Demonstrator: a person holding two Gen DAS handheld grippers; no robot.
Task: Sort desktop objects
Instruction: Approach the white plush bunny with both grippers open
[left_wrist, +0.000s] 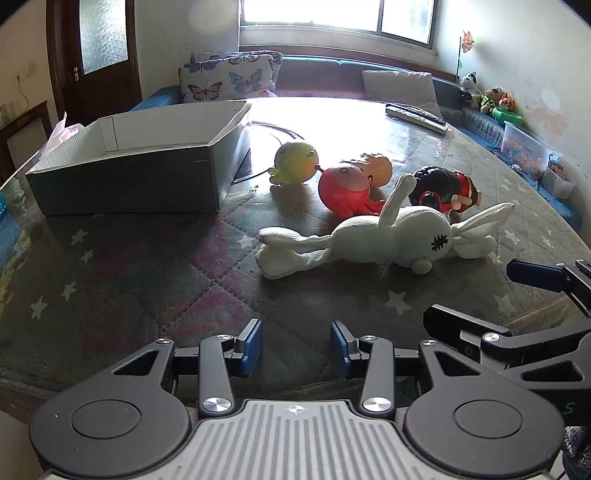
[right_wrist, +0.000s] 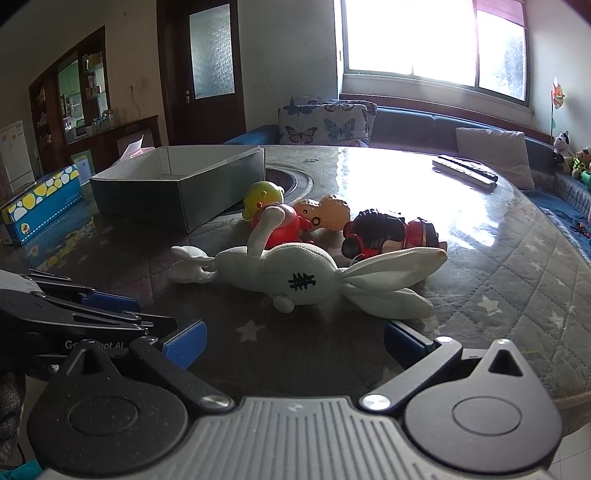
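A white cloth rabbit (left_wrist: 384, 236) (right_wrist: 295, 277) lies on its side on the table's middle. Behind it lie a yellow-green toy (left_wrist: 295, 162) (right_wrist: 260, 197), a red toy (left_wrist: 345, 186) (right_wrist: 284, 227), an orange toy (left_wrist: 376, 168) (right_wrist: 328, 212) and a black-and-red doll (left_wrist: 443, 186) (right_wrist: 384, 232). An open grey cardboard box (left_wrist: 140, 177) (right_wrist: 177, 195) stands at the back left; nothing shows inside. My left gripper (left_wrist: 296, 347) is open and empty, near the front edge. My right gripper (right_wrist: 293, 343) is open wide and empty, just in front of the rabbit; it also shows in the left wrist view (left_wrist: 480, 295).
The round table (left_wrist: 147, 280) (right_wrist: 498, 288) has a quilted star cloth under glass. A tissue box (right_wrist: 40, 206) sits at the left edge, a remote (left_wrist: 415, 116) (right_wrist: 465, 171) at the far right. A bench with cushions and toys runs behind.
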